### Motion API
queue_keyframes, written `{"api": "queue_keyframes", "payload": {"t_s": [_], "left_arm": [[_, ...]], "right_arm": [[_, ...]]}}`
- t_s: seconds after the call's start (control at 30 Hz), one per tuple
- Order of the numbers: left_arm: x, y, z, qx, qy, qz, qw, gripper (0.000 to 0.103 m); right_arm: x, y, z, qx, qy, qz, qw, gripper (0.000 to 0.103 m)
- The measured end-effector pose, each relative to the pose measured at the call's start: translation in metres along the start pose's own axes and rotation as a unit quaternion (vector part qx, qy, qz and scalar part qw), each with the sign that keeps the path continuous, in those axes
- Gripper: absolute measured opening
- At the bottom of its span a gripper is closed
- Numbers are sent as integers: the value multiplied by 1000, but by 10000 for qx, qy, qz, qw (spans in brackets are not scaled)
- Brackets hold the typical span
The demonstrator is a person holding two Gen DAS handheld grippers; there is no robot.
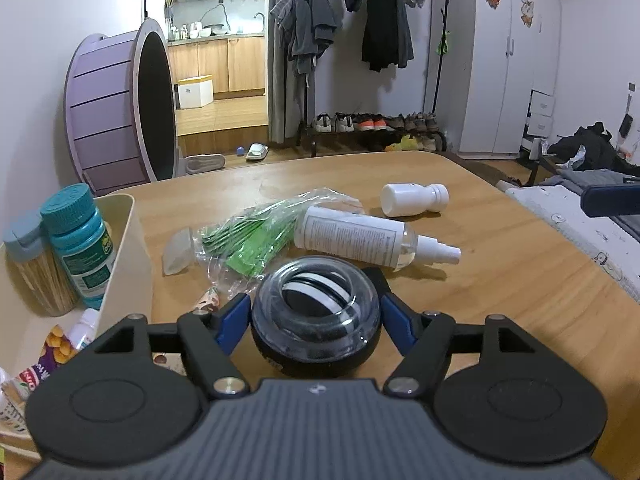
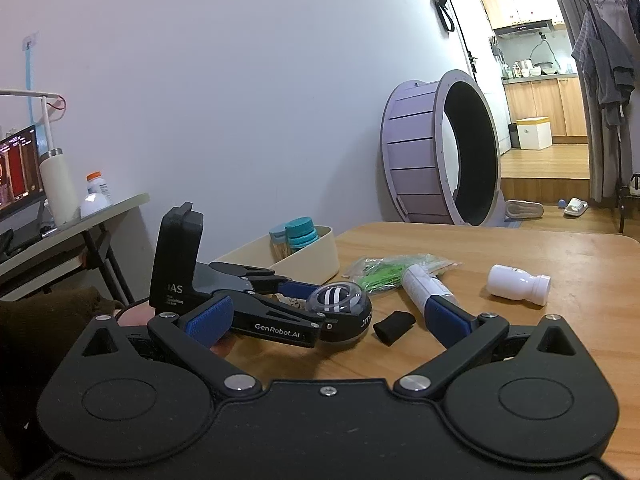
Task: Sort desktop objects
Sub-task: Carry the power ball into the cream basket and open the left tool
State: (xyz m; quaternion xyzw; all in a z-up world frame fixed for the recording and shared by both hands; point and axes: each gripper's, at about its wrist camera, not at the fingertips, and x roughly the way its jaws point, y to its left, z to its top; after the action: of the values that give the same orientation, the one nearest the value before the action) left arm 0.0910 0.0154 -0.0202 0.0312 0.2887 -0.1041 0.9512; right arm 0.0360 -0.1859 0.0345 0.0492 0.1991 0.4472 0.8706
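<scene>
Wooden table [image 1: 500,280] in cluttered bedroom.

I saw the gyro ball [image 1: 315,312], clear dome over black base, upright on the table between my left gripper's [image 1: 315,320] blue pads. Behind it lay a spray bottle [image 1: 360,240], 1 white bottle [image 1: 414,199] and a green-filled bag [image 1: 260,236].

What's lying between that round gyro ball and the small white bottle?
The spray bottle lies on its side between the gyro ball and the small white bottle, clearest in the left wrist view.
</scene>
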Motion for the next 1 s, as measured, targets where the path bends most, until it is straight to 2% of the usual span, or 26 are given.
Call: {"api": "queue_keyframes", "payload": {"t_s": [0.2,0.47,0.57,0.7,0.9,1.0], "left_arm": [[-10,3,-4,-66,-62,8,10000,69],[-64,20,6,-308,-543,156,9979,69],[-86,38,14,-448,-697,402,9958,69],[-96,72,26,-611,-722,935,9911,69],[-74,119,34,-815,-389,1550,9838,69],[-59,132,33,-825,-194,1647,9827,69]], "right_arm": [[2,2,1,-1,-18,34,10000,103],[10,8,4,-35,-3,177,9998,103],[13,10,4,-26,23,209,9998,103],[16,11,1,-21,66,214,9997,103],[21,12,1,-8,123,184,9998,103],[24,10,0,14,155,164,9997,103]]}}
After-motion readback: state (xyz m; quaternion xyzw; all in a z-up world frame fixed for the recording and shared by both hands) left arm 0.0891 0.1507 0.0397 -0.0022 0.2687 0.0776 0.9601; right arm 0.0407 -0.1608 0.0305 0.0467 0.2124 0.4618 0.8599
